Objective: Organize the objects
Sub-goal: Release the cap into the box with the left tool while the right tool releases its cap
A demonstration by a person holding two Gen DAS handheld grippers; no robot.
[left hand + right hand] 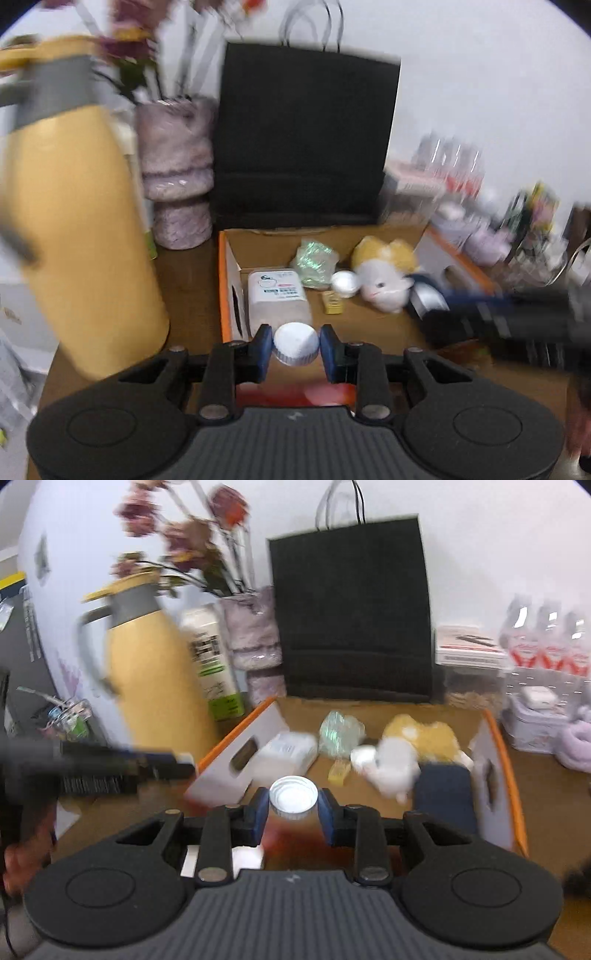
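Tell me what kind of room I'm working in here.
Probably a home or small office: a brown wooden table crowded against a white wall, with a vase of flowers, a yellow thermos jug, a black paper bag and an open cardboard box.

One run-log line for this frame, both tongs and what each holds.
left tongs: shut on white cap | right tongs: shut on bottle lid | both near front of cardboard box | frames motion-blurred

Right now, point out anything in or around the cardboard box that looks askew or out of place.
The white bottle lies on its side in the cardboard box, and the plush toy is tipped over beside it. Nothing looks spilled or damaged. Each gripper, left gripper and right gripper, clamps a white-capped bottle.
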